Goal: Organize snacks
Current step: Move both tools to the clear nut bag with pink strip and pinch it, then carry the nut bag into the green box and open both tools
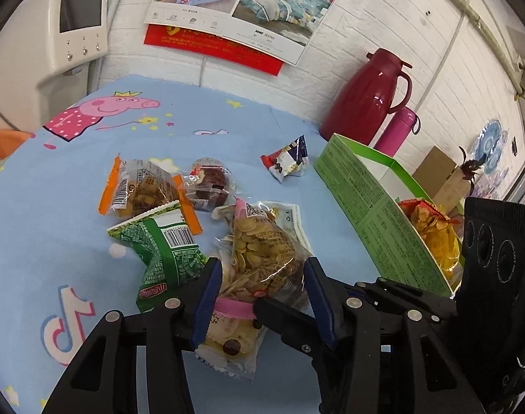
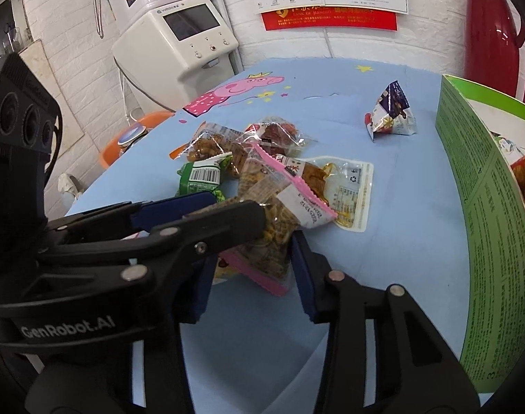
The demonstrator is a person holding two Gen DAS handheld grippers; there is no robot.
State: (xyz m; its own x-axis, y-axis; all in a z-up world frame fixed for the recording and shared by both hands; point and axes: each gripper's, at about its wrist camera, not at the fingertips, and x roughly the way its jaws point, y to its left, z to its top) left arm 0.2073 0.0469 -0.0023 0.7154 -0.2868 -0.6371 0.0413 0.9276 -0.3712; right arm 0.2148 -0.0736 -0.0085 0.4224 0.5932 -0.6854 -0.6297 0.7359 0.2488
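A clear snack packet with pink edges point(image 1: 262, 252) point(image 2: 279, 220) sits atop a pile of snacks on the blue cloth. My left gripper point(image 1: 262, 264) point(image 2: 238, 205) is shut on its middle, and both blue pads press its sides. My right gripper point(image 2: 253, 262) stands open, one finger on each side of the packet's lower pink edge; one finger point(image 1: 283, 321) crosses the left wrist view. Around it lie a green packet point(image 1: 162, 252), an orange-edged packet point(image 1: 141, 189), a wrapped muffin point(image 1: 209, 183) and a triangular packet point(image 1: 290, 160) point(image 2: 393, 114). The green box point(image 1: 376, 214) point(image 2: 483, 207) at the right holds a yellow chip bag point(image 1: 434, 234).
A red jug point(image 1: 362, 100) and a pink bottle point(image 1: 396, 131) stand behind the box by the wall. A white machine point(image 2: 179, 38) stands beyond the table's far left corner, with an orange stool point(image 2: 138, 131) below it. Bare blue cloth point(image 2: 400, 241) lies between pile and box.
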